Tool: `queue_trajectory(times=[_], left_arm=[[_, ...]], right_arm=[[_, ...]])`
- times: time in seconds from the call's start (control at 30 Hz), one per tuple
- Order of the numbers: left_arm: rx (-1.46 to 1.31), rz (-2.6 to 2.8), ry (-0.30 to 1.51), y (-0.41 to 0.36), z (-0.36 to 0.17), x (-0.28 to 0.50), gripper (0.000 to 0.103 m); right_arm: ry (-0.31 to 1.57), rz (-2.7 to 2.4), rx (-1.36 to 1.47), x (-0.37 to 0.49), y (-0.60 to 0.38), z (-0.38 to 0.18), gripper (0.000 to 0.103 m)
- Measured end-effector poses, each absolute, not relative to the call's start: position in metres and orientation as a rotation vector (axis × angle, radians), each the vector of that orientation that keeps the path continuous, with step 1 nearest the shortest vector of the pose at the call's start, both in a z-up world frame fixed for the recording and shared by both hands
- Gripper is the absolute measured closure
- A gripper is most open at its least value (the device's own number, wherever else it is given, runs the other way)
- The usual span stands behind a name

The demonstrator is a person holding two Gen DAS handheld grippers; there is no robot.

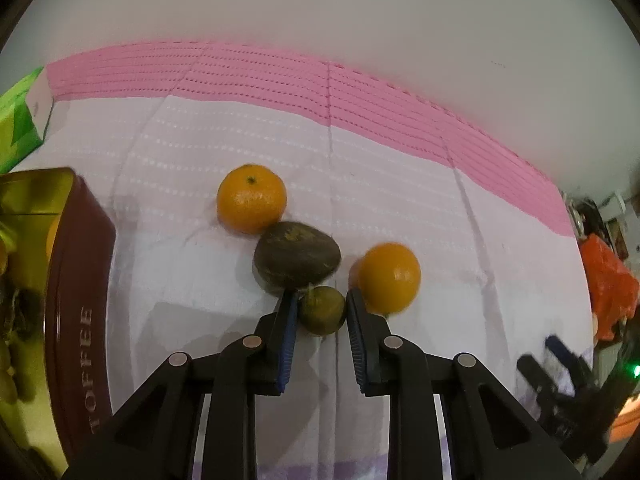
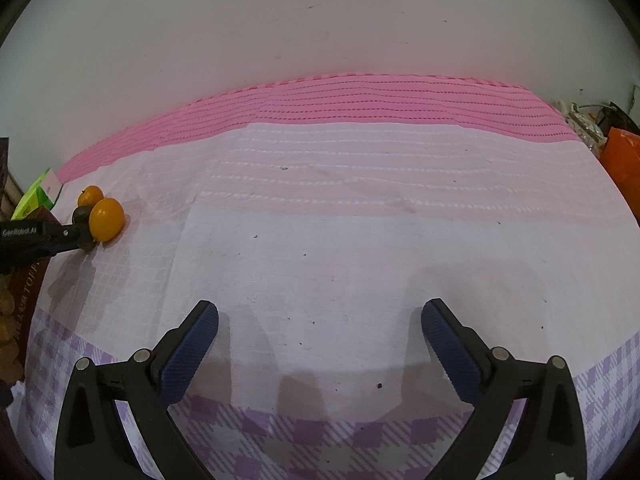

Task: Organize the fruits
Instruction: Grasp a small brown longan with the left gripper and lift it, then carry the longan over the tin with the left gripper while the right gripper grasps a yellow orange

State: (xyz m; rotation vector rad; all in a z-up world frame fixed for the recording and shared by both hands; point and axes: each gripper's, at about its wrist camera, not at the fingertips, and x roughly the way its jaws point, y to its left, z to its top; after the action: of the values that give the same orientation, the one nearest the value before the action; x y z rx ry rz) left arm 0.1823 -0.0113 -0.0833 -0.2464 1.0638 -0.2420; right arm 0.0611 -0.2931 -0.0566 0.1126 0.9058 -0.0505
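Note:
In the left wrist view my left gripper (image 1: 322,305) is shut on a small green citrus fruit (image 1: 322,311), its blue pads pressing both sides. Just beyond lies a dark brown-green fruit (image 1: 297,258). An orange (image 1: 251,198) sits behind that, and a second orange (image 1: 389,275) rests to the right. A dark red "TOFFEE" tin (image 1: 76,312) stands at the left with fruit inside. In the right wrist view my right gripper (image 2: 319,322) hangs wide open over bare cloth, nothing between its fingers. Far left there, the left gripper (image 2: 86,240) reaches the oranges (image 2: 105,219).
A green carton (image 1: 18,124) stands behind the tin at the far left. The table wears a white cloth with a pink band (image 2: 360,100) against the wall and a purple check border (image 2: 304,436) at the front. Orange clutter (image 1: 608,284) lies off the right edge.

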Motion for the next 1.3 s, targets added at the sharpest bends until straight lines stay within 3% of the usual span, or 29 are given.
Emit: queue_trajectory(times=[0.2,0.3,0.53,0.9,0.97,1.0,1.3], left_arm=[[-0.215,-0.241,1.065,-0.005,-0.068,0.137,0.078],[-0.235,-0.256,1.078,0.003,-0.059,0.114,0.078],[-0.277,-0.255,1.097,0.022,-0.044,0.09,0.078],[-0.294,-0.21,1.028,0.048,-0.016,0.08,0.078],[-0.299,-0.207,1.025,0.051,-0.013,0.079,0.078],[-0.302,-0.206,1.024,0.053,-0.013,0.078,0.078],[-0.327,-0.133,0.984,0.084,0.002,0.059,0.078]], right_arm=[[0.897,-0.053,0.121,0.06,-0.293,-0.055,0.003],[0.834,0.055,0.211,0.055,-0.292,-0.045,0.02],[0.765,0.418,0.042,0.08,-0.197,-0.016,0.021],[0.859,0.444,-0.011,0.156,-0.138,-0.045,0.023],[0.902,0.427,-0.041,0.165,-0.132,-0.054,0.043],[0.924,0.429,-0.048,0.166,-0.129,-0.058,0.066],[0.886,0.356,-0.035,0.122,-0.148,-0.053,0.068]])
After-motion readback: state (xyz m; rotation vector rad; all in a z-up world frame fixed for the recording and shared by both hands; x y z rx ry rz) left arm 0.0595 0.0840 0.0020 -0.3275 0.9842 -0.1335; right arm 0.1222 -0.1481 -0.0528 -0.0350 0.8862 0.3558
